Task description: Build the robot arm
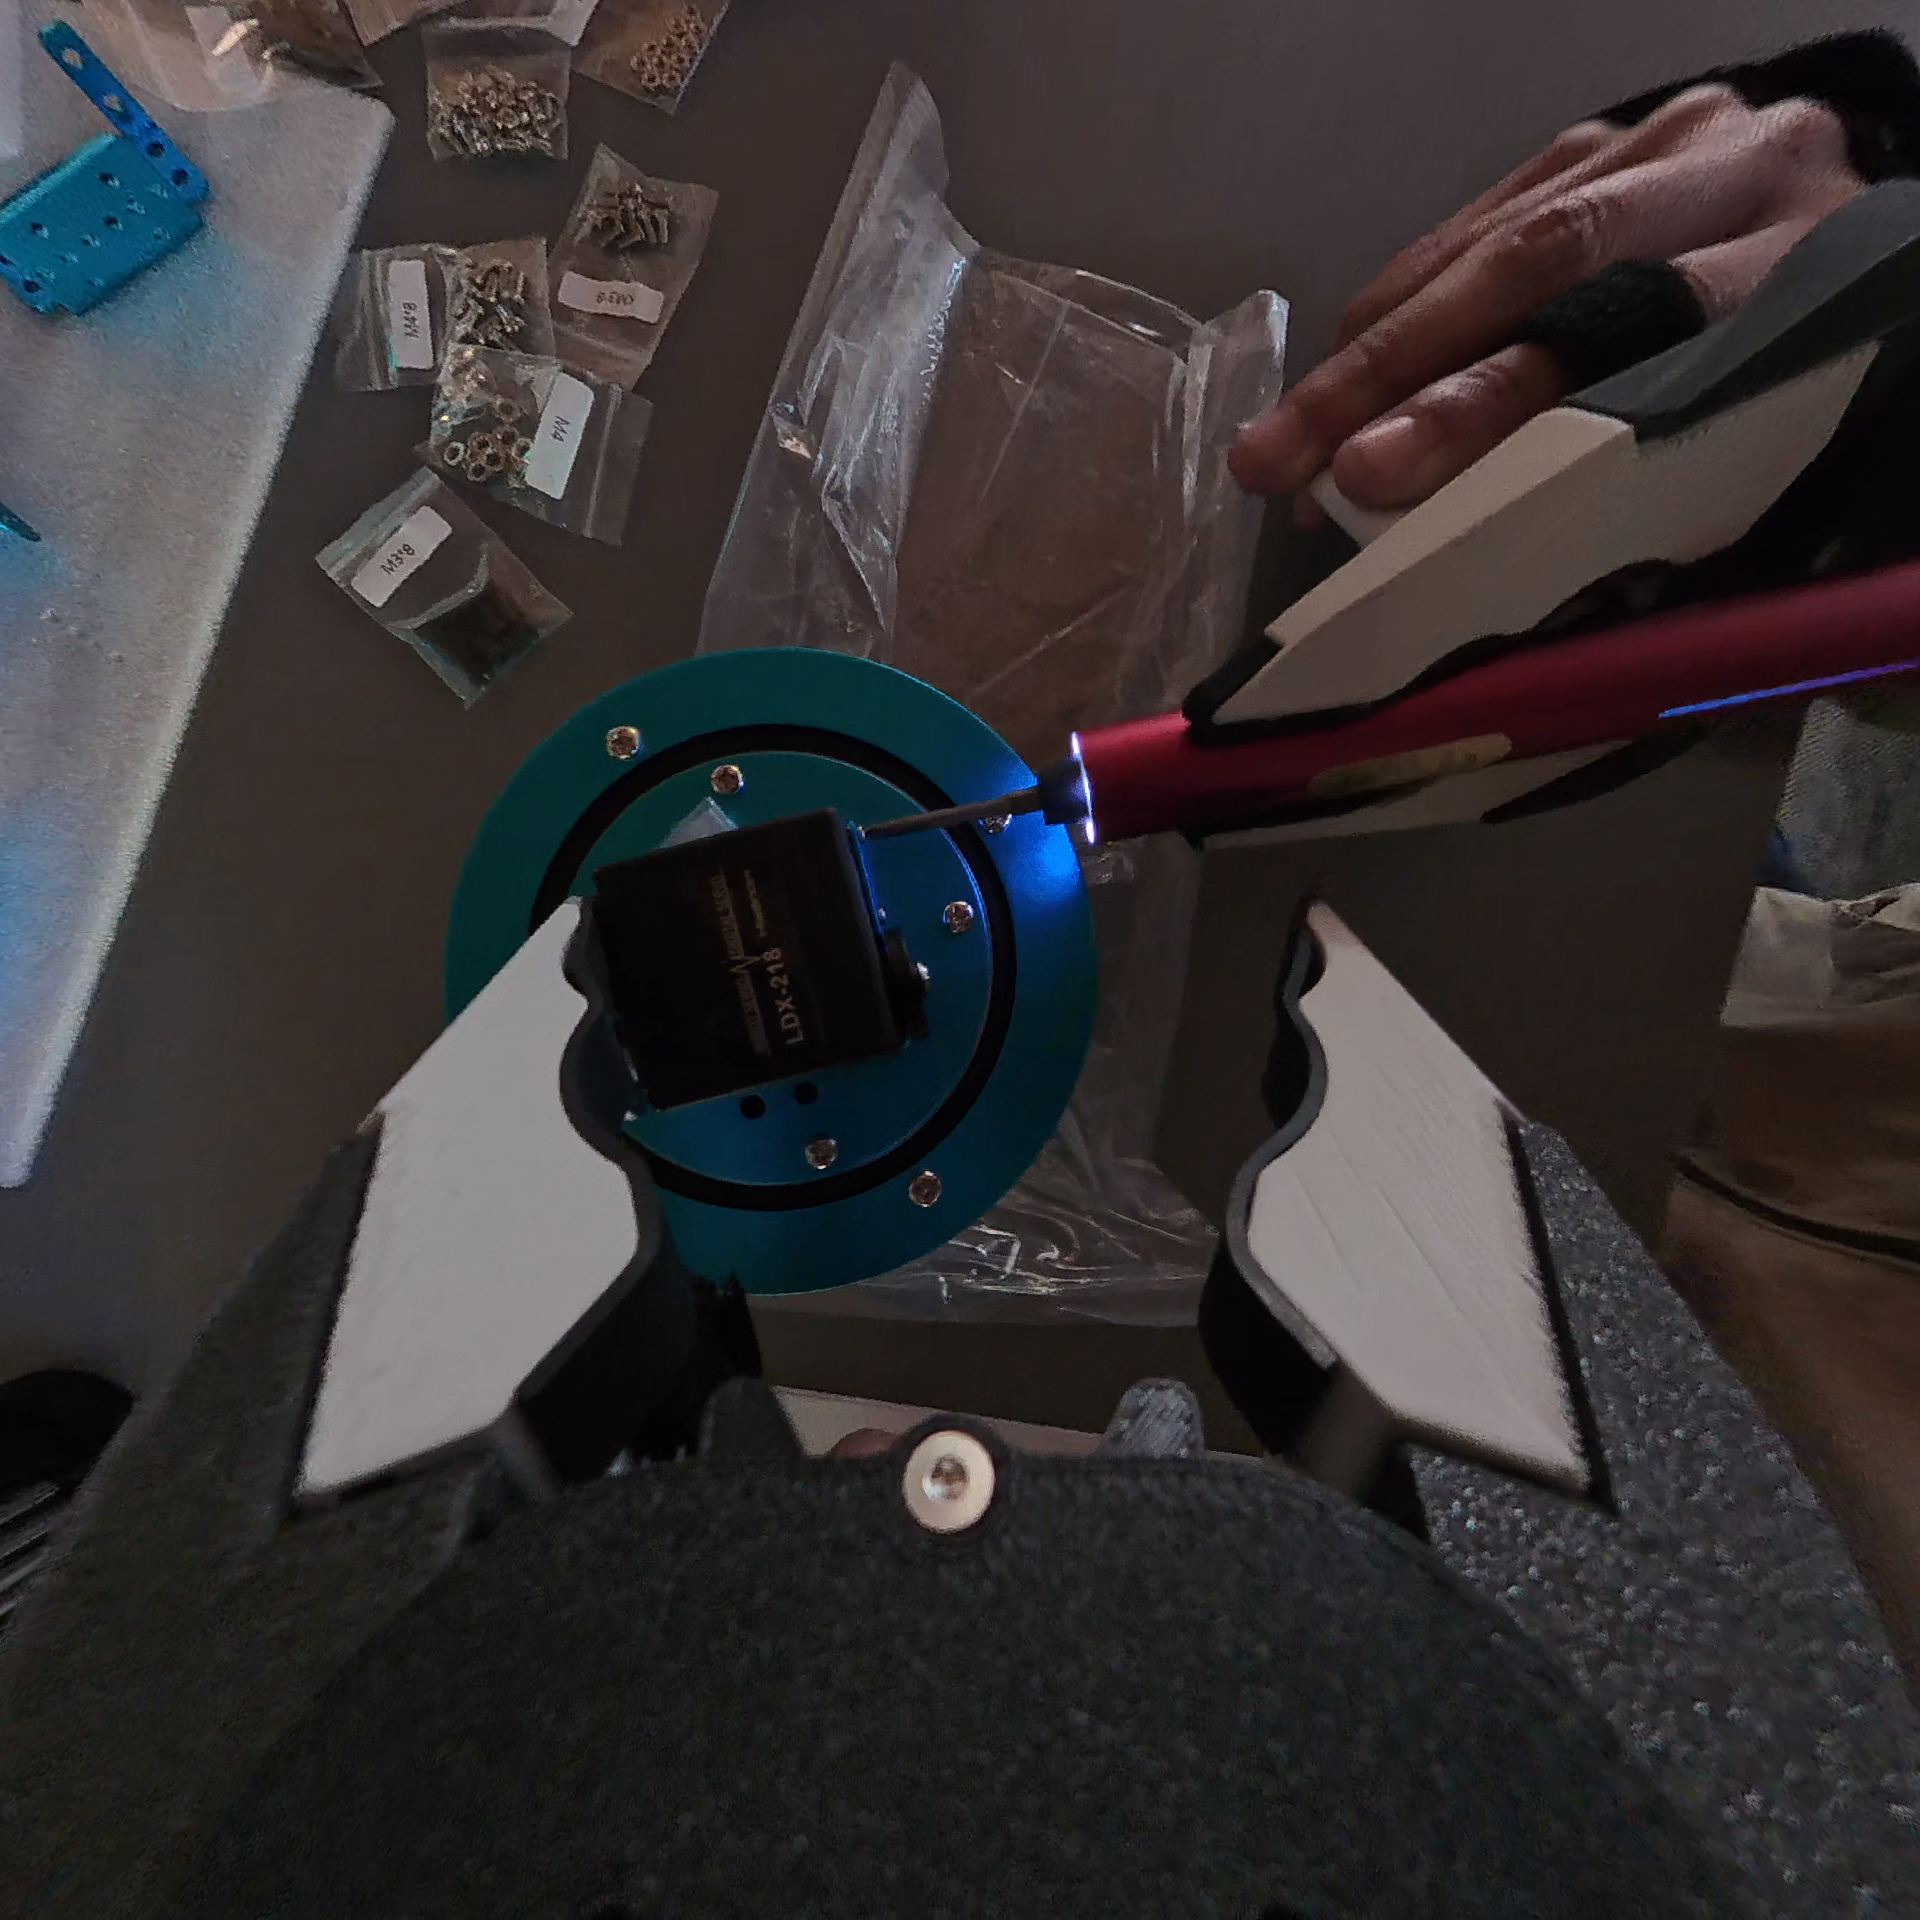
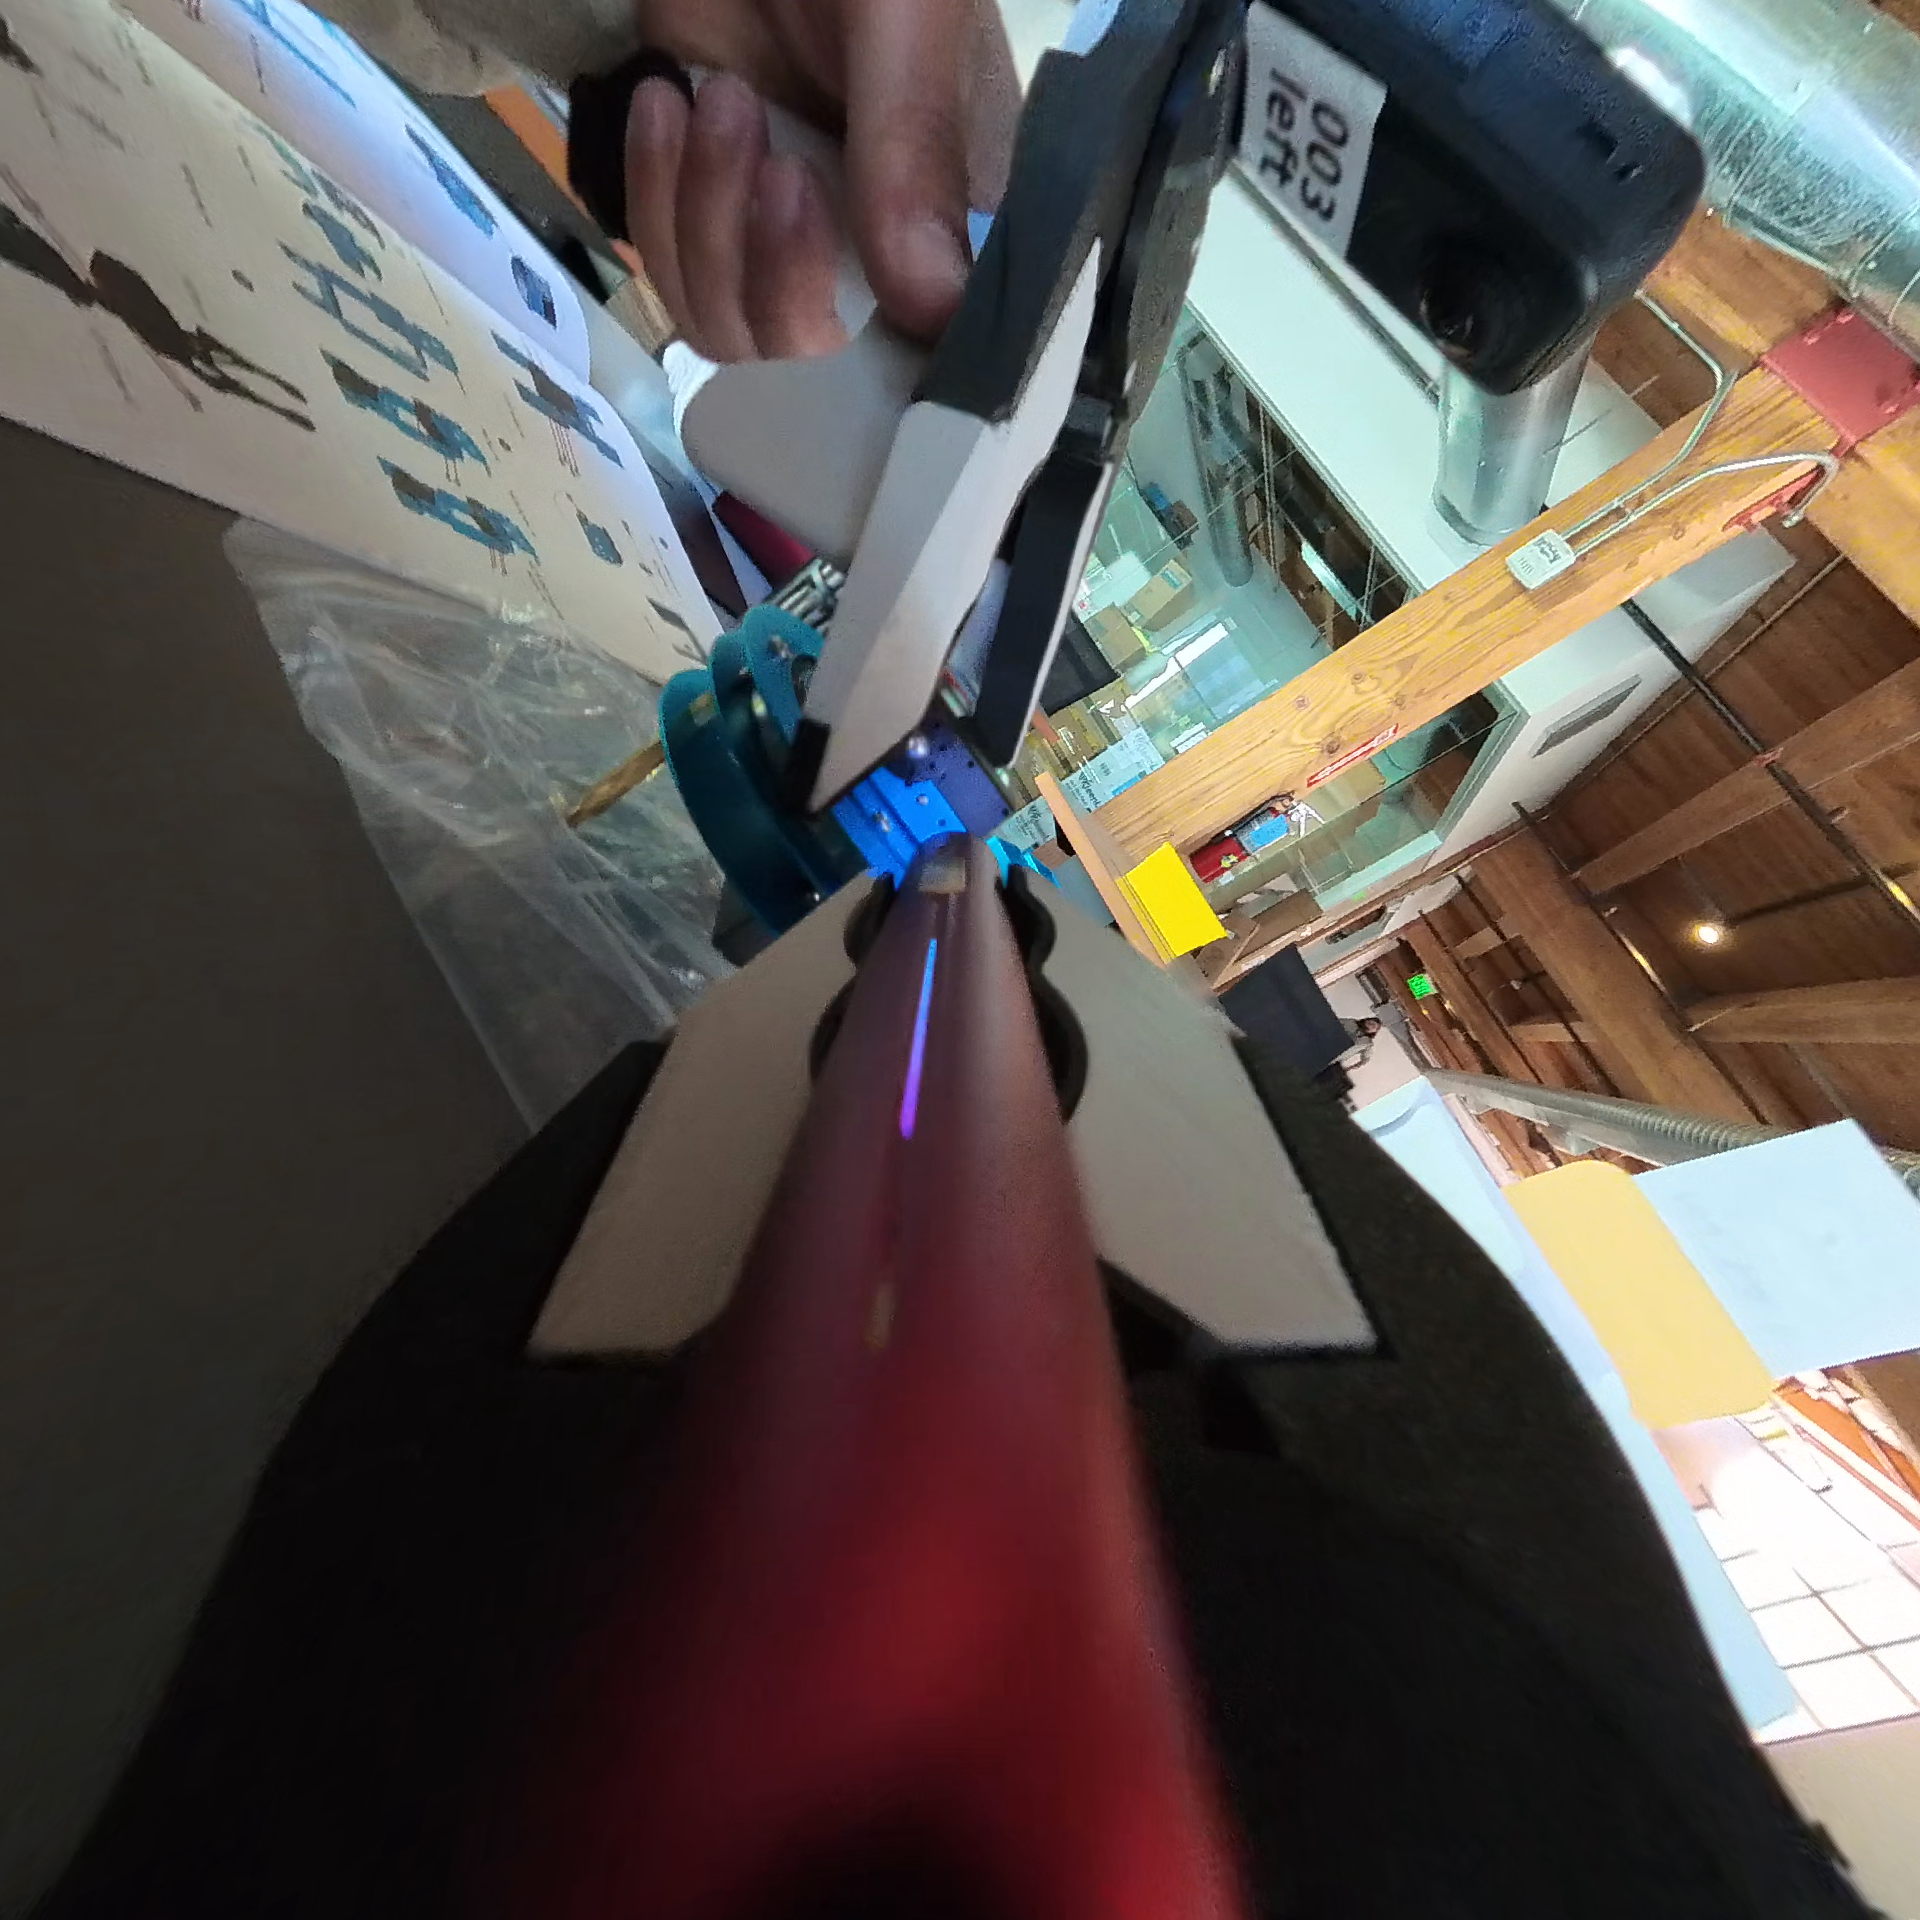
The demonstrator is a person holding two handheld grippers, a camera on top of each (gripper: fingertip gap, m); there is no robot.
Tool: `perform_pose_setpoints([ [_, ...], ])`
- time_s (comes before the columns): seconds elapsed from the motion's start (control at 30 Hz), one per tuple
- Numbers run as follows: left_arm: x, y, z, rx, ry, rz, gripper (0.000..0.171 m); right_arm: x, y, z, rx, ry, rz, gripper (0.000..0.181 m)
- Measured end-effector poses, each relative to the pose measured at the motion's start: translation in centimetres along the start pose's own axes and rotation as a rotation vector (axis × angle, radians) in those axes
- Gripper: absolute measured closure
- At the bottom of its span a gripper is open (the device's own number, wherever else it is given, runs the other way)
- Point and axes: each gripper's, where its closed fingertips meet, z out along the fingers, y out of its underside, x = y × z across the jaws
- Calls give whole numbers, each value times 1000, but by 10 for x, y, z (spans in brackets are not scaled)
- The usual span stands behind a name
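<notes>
Surrounding things: small clear bags of screws and nuts (image 1: 499,104) lie scattered on the grey tabletop (image 1: 1351,156); a blue drilled bracket (image 1: 99,223) rests on a white sheet; crumpled clear plastic wrap (image 1: 997,436) lies under the disc.
Screwdriver axis: the red electric screwdriver (image 1: 1455,727) runs from the right toward the disc, its thin bit reaching the servo's upper corner, tip light glowing.
Disc: the round teal disc (image 1: 769,717) carries a black servo block (image 1: 748,956) and several silver screws.
Left gripper (image 1: 935,966): jaws spread wide, one finger touching the servo.
Right gripper (image 2: 940,925): jaws clamped on the screwdriver.
</notes>
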Motion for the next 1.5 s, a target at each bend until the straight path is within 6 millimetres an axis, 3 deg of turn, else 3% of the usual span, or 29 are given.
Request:
perform_pose_setpoints([
  [0.37,1,-1,2,15,-17,8,47,6,3,-2,-41,-13,285,161],
  [0.53,0,-4,0,30,18,-30,48,4,4,-1,-21,-8,180,161],
  [1.0,-1,-21,2,132,-1,-246,37,5,8,1,13,-29,170,162],
  [1.5,-4,-21,3,171,-30,-243,41,6,9,1,8,-24,166,163],
])
